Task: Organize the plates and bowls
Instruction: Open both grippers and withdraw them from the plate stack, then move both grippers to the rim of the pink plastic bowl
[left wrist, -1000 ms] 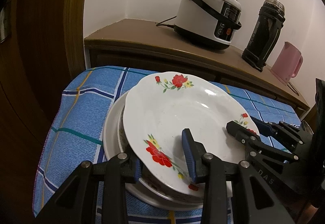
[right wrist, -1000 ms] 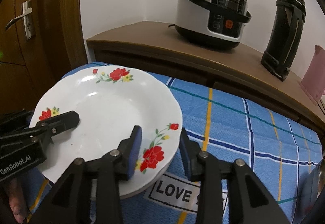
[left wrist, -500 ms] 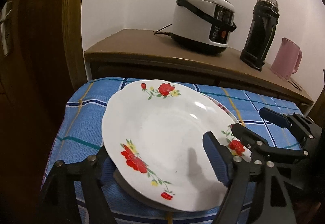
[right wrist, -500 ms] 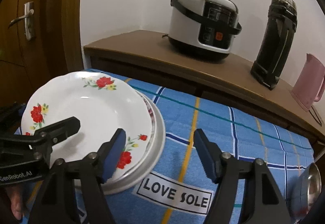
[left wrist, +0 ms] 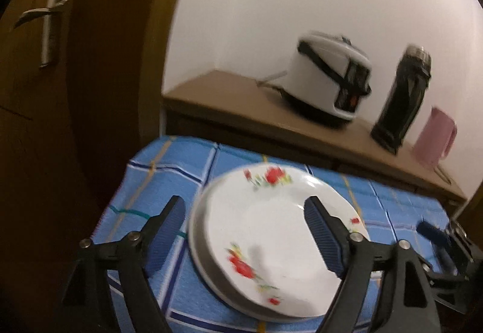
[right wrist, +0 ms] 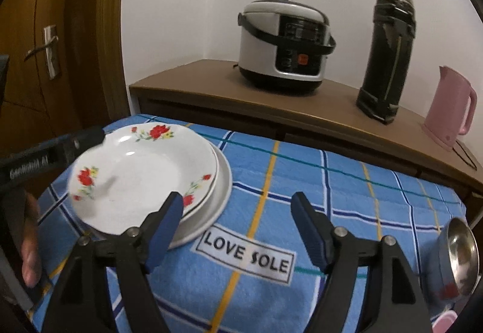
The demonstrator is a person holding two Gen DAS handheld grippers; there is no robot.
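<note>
Right wrist view shows the flowered plate (right wrist: 142, 173) stacked at 10 o'clock; both the left gripper (left wrist: 244, 230) and right gripper (right wrist: 237, 227) are opening, empty. A steel bowl (right wrist: 460, 254) at 4 o'clock remains.

bare blue cloth (right wrist: 347, 197) right of plate stack (right wrist: 142, 173), metal bowl (right wrist: 459, 254) at far-right edge

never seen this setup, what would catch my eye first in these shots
The white plate with red flowers, topping a stack at the near left corner of the blue checked cloth. Both grippers frame it, the left gripper with jaws opening around its rim without touching, the right gripper opening beside the stack. Behind, a rice cooker, a dark flask and a pink kettle line the wooden sideboard.
</note>
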